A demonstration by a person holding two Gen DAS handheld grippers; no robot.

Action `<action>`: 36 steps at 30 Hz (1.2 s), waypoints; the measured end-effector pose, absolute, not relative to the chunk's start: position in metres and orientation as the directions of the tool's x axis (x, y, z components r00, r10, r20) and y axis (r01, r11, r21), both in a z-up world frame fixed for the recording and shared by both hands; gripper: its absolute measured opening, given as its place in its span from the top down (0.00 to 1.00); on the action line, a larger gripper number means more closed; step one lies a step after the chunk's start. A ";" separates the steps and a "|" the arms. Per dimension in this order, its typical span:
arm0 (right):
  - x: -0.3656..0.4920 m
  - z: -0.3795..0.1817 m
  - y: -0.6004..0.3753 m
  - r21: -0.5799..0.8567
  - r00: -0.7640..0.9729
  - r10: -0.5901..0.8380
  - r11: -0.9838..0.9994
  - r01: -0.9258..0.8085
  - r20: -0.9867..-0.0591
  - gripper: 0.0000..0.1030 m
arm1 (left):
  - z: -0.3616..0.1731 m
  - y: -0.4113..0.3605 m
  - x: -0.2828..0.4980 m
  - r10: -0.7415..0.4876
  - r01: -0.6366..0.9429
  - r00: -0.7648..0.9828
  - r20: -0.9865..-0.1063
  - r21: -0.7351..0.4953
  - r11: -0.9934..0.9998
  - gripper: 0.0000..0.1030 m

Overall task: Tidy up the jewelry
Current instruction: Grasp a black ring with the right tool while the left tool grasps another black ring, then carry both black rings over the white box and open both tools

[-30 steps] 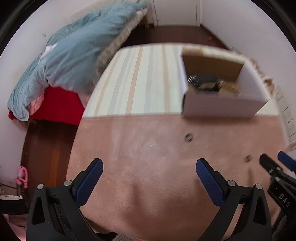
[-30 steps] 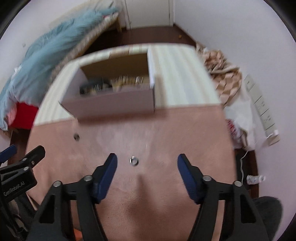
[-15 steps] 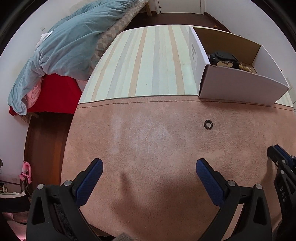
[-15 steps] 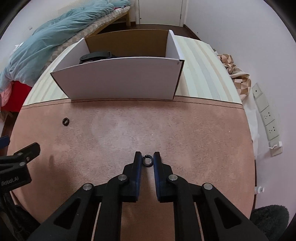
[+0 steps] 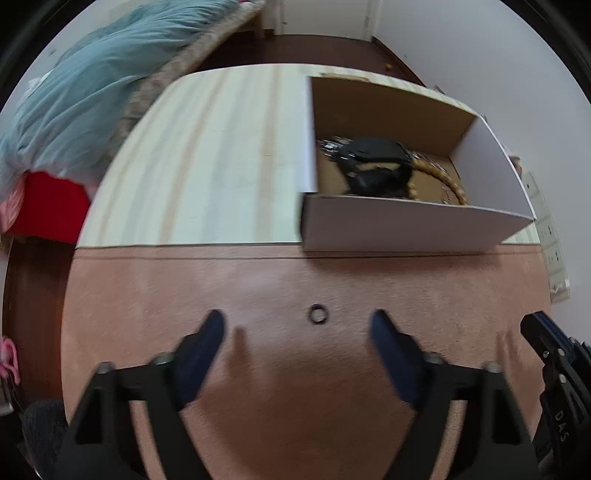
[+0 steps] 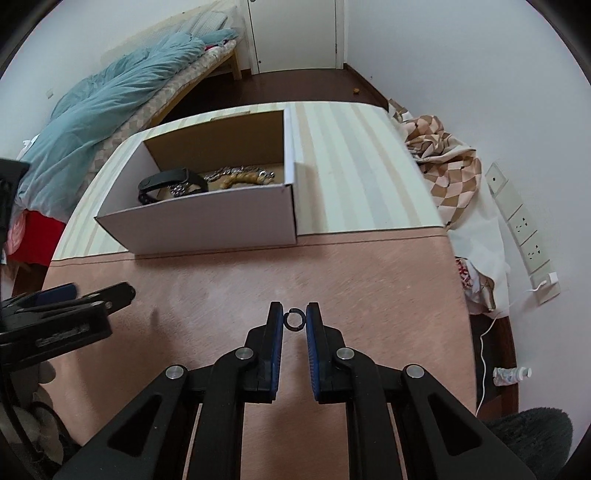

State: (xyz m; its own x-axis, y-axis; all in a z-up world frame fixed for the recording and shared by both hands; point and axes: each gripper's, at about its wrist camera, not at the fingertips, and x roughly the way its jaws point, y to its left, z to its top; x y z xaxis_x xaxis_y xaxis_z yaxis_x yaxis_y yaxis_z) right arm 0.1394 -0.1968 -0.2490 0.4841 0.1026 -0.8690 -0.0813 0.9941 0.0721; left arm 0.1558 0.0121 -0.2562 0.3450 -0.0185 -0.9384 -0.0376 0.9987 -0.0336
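My right gripper (image 6: 294,320) is clamped on a small dark ring (image 6: 294,319), pinched between the tips of its blue pads, with the pink cloth (image 6: 369,280) below it; I cannot tell whether the ring touches the cloth. My left gripper (image 5: 297,326) points down at the same cloth, and its jaws are closing with a second ring (image 5: 318,314) lying flat on the pink between and just beyond the fingertips, touched by neither pad. That view is blurred. In the right view the left gripper shows at the left edge, near the counter (image 6: 354,170). The far half of the counter is covered in a pale striped cloth (image 5: 221,155), and the seam between stripes and pink runs left to right across both views. On the stripes, with its near wall at that seam, stands an open white box (image 6: 207,225) with a brown inside. In it lie a black band (image 6: 166,181), a silver chain (image 6: 229,171) and a tan beaded piece (image 6: 243,179), all bunched toward the near wall. Left of the counter is a bed with a blue quilt (image 6: 110,96) and something red (image 5: 48,206) below it. Right of the counter a checked cloth (image 6: 443,158) is heaped by the wall, with a strip of sockets (image 6: 521,229) beyond it. A white door (image 6: 295,33) stands at the far end of the dark floor.
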 end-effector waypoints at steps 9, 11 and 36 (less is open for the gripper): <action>0.144 -0.241 -0.207 0.091 0.503 0.106 0.994 -0.055 -0.858 0.87 | -0.264 -0.002 0.154 -0.061 0.034 0.338 -0.939 -0.053 0.998 0.96; 0.144 -0.237 -0.209 0.096 0.510 0.111 0.994 -0.056 -0.853 0.87 | -0.260 -0.002 0.151 -0.061 0.036 0.351 -0.934 -0.051 0.998 0.97; 0.201 -0.162 -0.205 0.243 0.591 0.252 0.965 -0.097 -0.766 0.87 | -0.114 0.004 0.183 -0.219 0.123 0.582 -0.783 -0.181 0.976 0.97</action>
